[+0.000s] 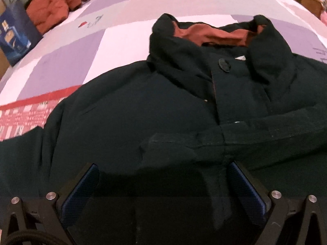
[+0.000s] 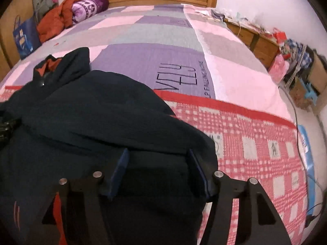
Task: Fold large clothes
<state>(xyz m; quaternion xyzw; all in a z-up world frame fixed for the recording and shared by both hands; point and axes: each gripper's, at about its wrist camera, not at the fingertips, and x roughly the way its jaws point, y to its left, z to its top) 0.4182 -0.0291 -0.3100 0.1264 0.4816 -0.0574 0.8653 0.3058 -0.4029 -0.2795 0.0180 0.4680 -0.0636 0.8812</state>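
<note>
A large dark coat point(image 1: 132, 112) with a rust-orange collar lining point(image 1: 214, 34) and a round button point(image 1: 224, 65) lies face up on the bed. A sleeve point(image 1: 265, 126) is folded across its chest. My left gripper point(image 1: 163, 171) hovers just over the coat's lower front, its blue-padded jaws wide apart and empty. In the right wrist view the same coat point(image 2: 98, 114) fills the lower left. My right gripper point(image 2: 158, 155) is open over the coat's right edge, with cloth bunched between its fingers point(image 2: 120, 169), not clamped.
The bed has a purple, pink and grey patchwork cover point(image 2: 163, 61) and a red checked blanket point(image 2: 255, 143). An orange jacket point(image 2: 55, 22), a purple pillow point(image 2: 90, 6) and a blue bag point(image 2: 24, 36) sit at the head. Cluttered shelves point(image 2: 286, 51) line the right wall.
</note>
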